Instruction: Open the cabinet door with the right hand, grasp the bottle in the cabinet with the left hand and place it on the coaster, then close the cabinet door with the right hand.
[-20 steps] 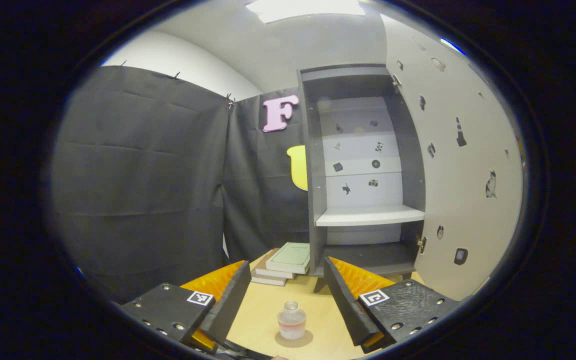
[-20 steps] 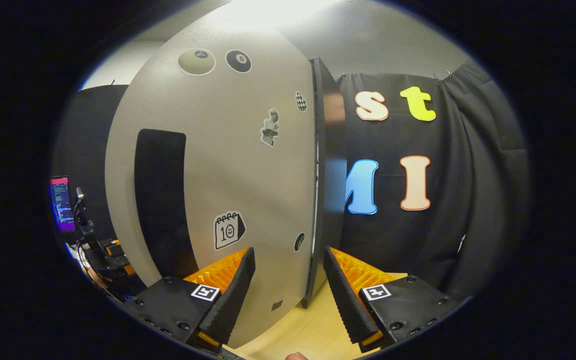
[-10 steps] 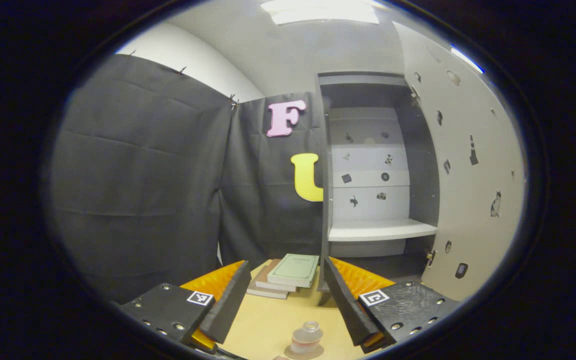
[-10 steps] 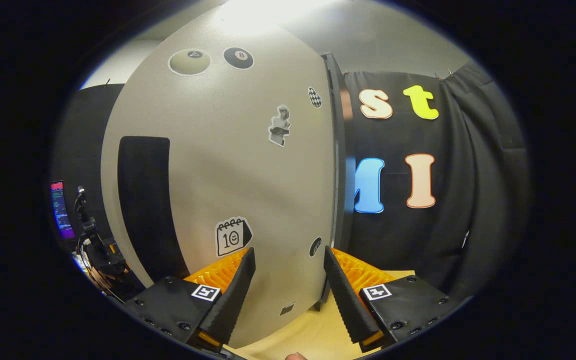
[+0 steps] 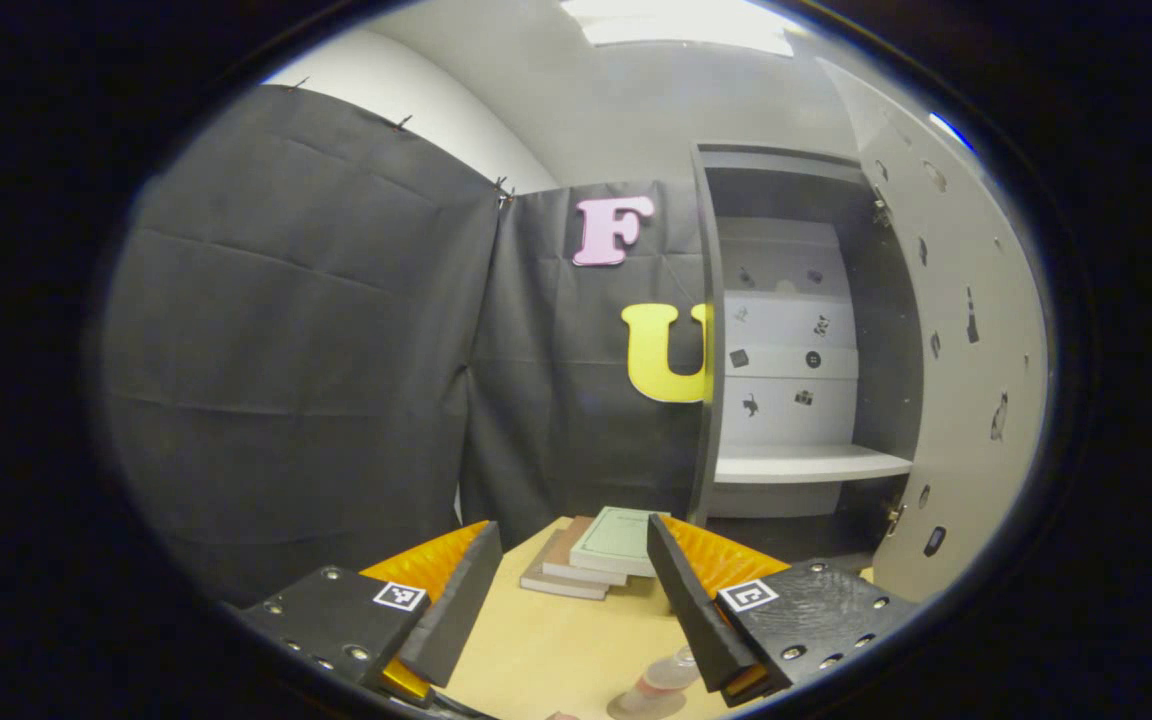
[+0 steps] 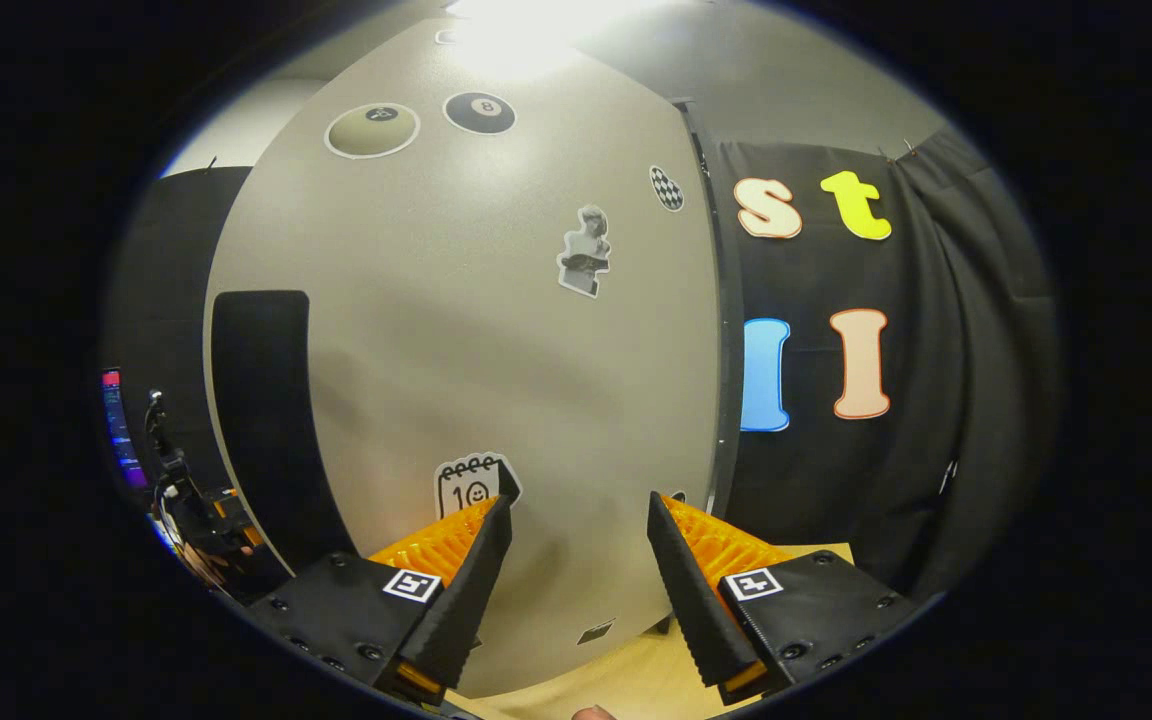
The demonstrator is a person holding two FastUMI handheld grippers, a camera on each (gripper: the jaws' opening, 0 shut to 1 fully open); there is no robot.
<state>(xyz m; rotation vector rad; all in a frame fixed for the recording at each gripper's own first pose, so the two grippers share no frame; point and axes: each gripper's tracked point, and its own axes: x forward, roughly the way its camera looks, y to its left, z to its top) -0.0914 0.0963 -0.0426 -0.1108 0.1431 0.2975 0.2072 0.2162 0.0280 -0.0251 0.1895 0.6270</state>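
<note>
A: Item one, cabinet door [image 6: 496, 330]. Condition?

B: Grey panel, stickered, filling the space right ahead of the right gripper [image 6: 573, 590]. Half a second ago its free edge sat further left in the right gripper view, and more of the dark cabinet side showed past it; now the panel spreads wider across that view. In my judgement the door is being swung toward shut.

A: Right gripper fingers?

B: Spread apart, nothing between them. Whether a fingertip touches the panel, I cannot tell.

A: Item two, bottle [image 5: 666, 677].

B: Small, clear, pinkish contents, standing on the coaster [image 5: 648, 703] on the wooden table [image 5: 546, 650]. A second ago it stood centred between the left gripper's fingers; now it sits at the bottom of the left gripper view, just beside the inner edge of the right-hand finger [image 5: 696, 610] and partly hidden by it.

A: Left gripper [image 5: 573, 590] itself?

B: Fingers wide apart, empty, clear of the bottle. It has swung left and drawn away, so the placing looks done.

A: Cabinet [image 5: 796, 350]?

B: Open in the left gripper view, white shelf [image 5: 806, 464] bare, its door [image 5: 966, 400] at the right. Stack of books [image 5: 596, 550] beside its foot.

A: Outstanding?

B: Closing the door, by my reckoning the last step
</note>
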